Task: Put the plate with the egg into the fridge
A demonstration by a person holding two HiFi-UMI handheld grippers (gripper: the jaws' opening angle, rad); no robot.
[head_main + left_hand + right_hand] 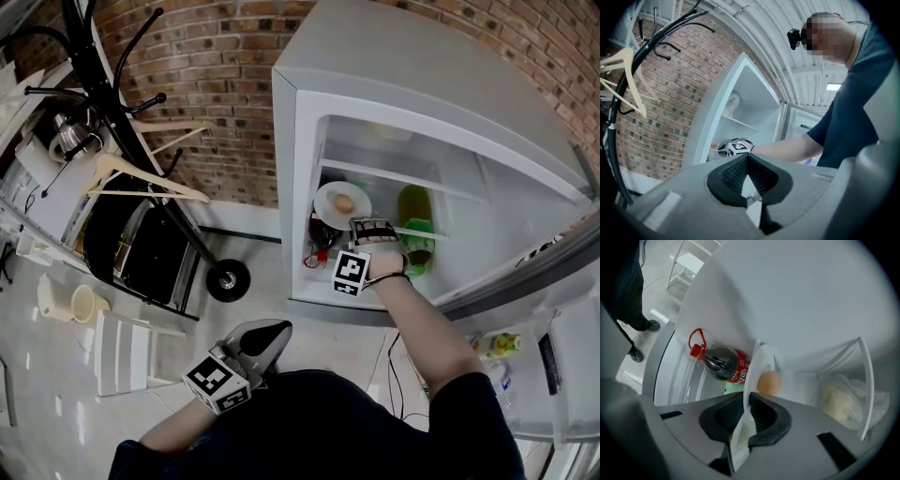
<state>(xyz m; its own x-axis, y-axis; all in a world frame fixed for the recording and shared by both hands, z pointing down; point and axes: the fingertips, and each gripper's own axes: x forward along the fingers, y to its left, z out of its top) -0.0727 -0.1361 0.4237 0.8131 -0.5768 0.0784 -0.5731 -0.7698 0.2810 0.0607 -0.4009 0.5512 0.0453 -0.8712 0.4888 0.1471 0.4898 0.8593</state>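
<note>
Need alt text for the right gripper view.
The right gripper pinches the rim of a white plate carrying a brown egg, inside the fridge. A dark bottle with a red cap shows left of the plate, and a pale bag to the right.

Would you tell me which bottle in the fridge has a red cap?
The dark bottle with the red label, beside the plate; the other bottle is green.

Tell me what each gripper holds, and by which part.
The right gripper grips the plate by its near rim, with the egg on it. The left gripper holds nothing; its jaws are together.
</note>
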